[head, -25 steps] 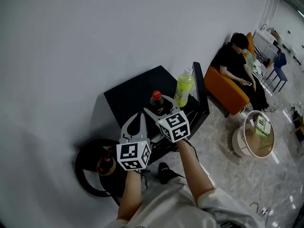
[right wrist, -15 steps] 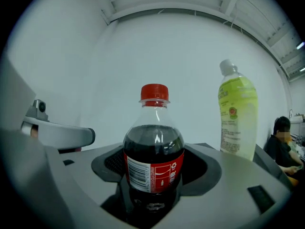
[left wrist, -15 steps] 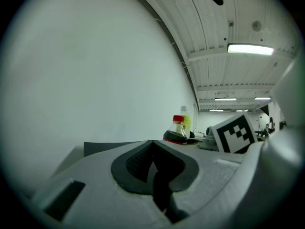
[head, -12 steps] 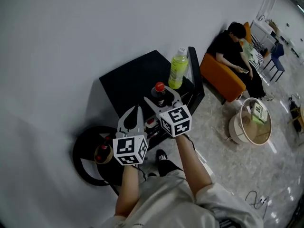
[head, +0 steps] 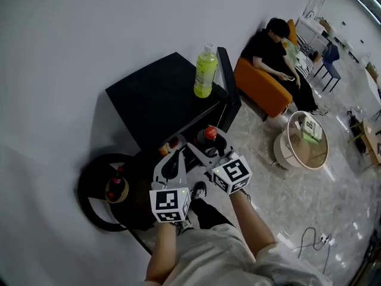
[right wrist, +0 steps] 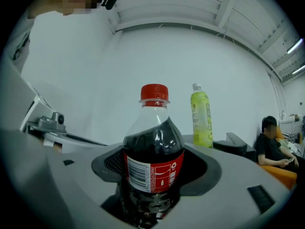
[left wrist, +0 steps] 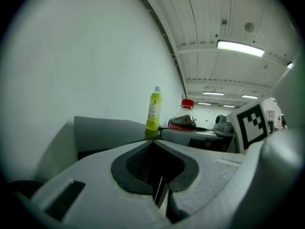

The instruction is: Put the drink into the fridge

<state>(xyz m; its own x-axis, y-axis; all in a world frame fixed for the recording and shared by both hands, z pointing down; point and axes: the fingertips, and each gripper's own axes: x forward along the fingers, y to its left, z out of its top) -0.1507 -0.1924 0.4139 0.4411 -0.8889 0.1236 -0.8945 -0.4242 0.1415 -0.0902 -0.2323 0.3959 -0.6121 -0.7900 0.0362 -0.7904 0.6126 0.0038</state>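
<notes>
Your right gripper (head: 208, 143) has its jaws clamped on the cola (right wrist: 153, 161), just in front of the black fridge (head: 152, 97). Left gripper (head: 179, 155) jaws are pinched together, empty. Fridge sits against the white wall (head: 89, 28), green bottle (head: 205, 71) on top.

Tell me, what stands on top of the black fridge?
One yellow-green drink bottle stands upright on the fridge, near one corner of its top. What is inside the fridge cannot be seen, because that top covers it.

light: bright ceiling strips (left wrist: 239, 48) | edges: fisheye, dark vignette | near fingers soft-focus
</notes>
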